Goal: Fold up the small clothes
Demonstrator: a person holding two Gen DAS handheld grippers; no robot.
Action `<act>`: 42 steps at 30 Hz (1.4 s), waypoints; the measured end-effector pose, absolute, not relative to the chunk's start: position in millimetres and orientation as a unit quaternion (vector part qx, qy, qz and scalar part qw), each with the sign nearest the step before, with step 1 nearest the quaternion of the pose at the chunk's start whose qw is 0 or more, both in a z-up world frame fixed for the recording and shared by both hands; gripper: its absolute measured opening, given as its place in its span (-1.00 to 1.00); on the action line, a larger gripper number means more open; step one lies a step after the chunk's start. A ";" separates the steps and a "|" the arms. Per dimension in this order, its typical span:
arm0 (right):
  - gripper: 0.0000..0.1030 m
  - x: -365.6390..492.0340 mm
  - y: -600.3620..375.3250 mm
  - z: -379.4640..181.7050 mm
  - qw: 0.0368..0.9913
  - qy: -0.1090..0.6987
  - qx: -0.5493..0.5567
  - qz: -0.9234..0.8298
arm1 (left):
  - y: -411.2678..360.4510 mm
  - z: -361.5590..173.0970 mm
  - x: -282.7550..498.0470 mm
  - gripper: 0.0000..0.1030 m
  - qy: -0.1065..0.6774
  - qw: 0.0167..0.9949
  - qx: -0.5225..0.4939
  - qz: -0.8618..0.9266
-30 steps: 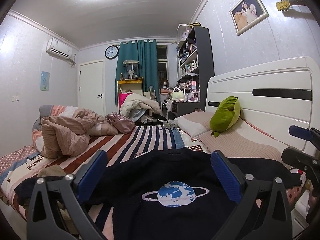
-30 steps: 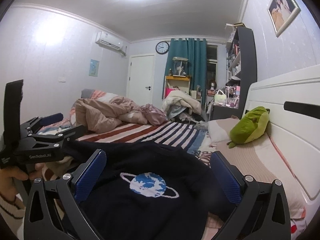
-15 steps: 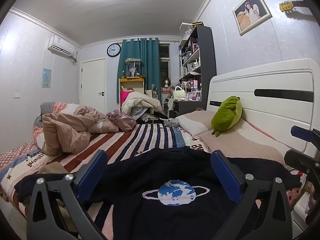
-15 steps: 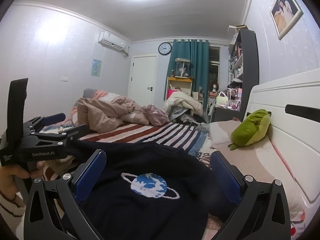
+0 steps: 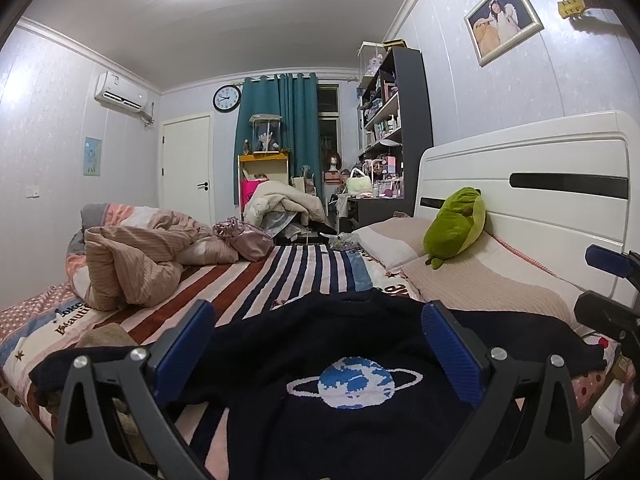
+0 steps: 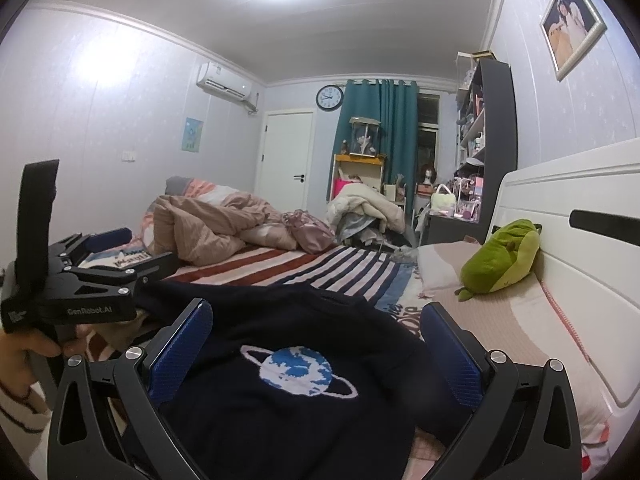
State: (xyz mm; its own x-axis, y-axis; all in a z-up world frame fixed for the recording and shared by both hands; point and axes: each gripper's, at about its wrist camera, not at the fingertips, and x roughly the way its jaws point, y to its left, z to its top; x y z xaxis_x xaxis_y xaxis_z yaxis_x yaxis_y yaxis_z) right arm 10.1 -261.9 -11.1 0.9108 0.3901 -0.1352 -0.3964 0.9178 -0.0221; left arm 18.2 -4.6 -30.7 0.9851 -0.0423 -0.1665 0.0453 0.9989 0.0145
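A dark navy sweater [image 5: 320, 340] with a blue ringed planet on its chest lies spread flat on the striped bedspread; it also shows in the right wrist view [image 6: 280, 336]. My left gripper [image 5: 318, 344] is open and empty, hovering over the sweater's lower part. My right gripper [image 6: 316, 344] is open and empty over the same sweater. The left gripper also shows in the right wrist view [image 6: 132, 254], near the sweater's left sleeve. The right gripper's tips show at the right edge of the left wrist view [image 5: 612, 280].
A crumpled pink quilt [image 5: 132, 260] lies on the far left of the bed. A green plush toy [image 5: 456, 228] rests on beige pillows [image 5: 480, 280] by the white headboard [image 5: 540, 184]. Other clothes lie under the sweater's left sleeve [image 5: 104, 336].
Both cameras have tilted slightly; the sweater sits a little lower in each view. Both grippers stay open and the sweater has not moved.
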 end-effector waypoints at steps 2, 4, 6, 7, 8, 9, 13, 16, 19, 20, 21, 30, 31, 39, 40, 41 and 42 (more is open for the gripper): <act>1.00 9.9 -260.2 -11.7 0.977 0.065 -0.026 0.200 | -2.4 -31.4 18.7 0.98 0.086 0.996 0.005 -0.027; 1.00 11.1 -261.2 -12.0 0.977 0.067 -0.019 0.200 | -0.4 -32.1 20.9 0.98 0.091 0.995 0.003 -0.027; 1.00 12.7 -263.1 -13.5 0.976 0.070 -0.010 0.205 | 3.1 -33.4 22.4 0.98 0.097 0.995 0.004 -0.037; 1.00 14.2 -263.6 -14.3 0.976 0.071 -0.007 0.206 | 6.5 -34.5 23.8 0.98 0.103 0.994 0.000 -0.041; 1.00 14.7 -264.1 -15.7 0.976 0.071 -0.006 0.205 | 10.5 -35.5 24.6 0.98 0.107 0.993 -0.004 -0.044; 1.00 15.7 -263.6 -17.3 0.977 0.072 -0.007 0.202 | 15.2 -36.5 25.5 0.98 0.109 0.993 -0.010 -0.043; 1.00 28.0 -254.9 -27.7 0.971 0.093 -0.020 0.219 | 41.1 -44.4 25.1 0.98 0.104 0.994 -0.018 -0.039; 1.00 40.5 -243.6 -40.2 0.966 0.115 -0.013 0.233 | 78.4 -53.1 26.2 0.98 0.125 0.991 -0.040 -0.020; 1.00 49.7 -230.0 -50.9 0.959 0.130 -0.010 0.253 | 140.2 -71.2 24.8 0.98 0.142 0.985 -0.102 0.001; 1.00 55.5 -223.2 -55.7 0.955 0.138 -0.005 0.263 | 160.2 -78.6 24.4 0.98 0.148 0.981 -0.125 0.007; 1.00 59.0 -218.9 -59.2 0.952 0.143 0.000 0.270 | 178.6 -86.6 23.8 0.98 0.154 0.977 -0.146 0.014; 1.00 117.3 -159.4 -93.4 0.920 0.208 0.051 0.329 | 292.6 -155.7 25.3 0.19 0.183 0.944 -0.264 0.070; 1.00 123.8 -149.6 -96.7 0.917 0.213 0.050 0.334 | 298.0 -160.5 27.2 0.15 0.183 0.943 -0.267 0.075; 1.00 141.3 -117.9 -108.1 0.907 0.228 0.042 0.351 | 324.9 -178.7 48.0 0.15 0.186 0.936 -0.290 0.072; 1.00 142.6 -115.9 -109.5 0.906 0.230 0.042 0.352 | 326.3 -178.0 49.6 0.14 0.181 0.937 -0.291 0.073; 1.00 142.9 -115.7 -110.9 0.906 0.231 0.042 0.353 | 324.9 -176.3 46.2 0.12 0.175 0.938 -0.288 0.077; 1.00 143.1 -116.2 -112.7 0.905 0.232 0.042 0.353 | 323.7 -173.1 45.6 0.08 0.167 0.941 -0.283 0.086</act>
State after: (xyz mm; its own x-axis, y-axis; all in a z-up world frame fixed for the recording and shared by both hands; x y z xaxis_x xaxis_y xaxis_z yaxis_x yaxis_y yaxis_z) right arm 143.1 -116.2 -112.7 0.6430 0.6593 -0.3897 -0.6199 0.7468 0.2407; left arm 45.6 323.7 -173.1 0.9292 0.0671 -0.3634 -0.2564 0.8254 -0.5030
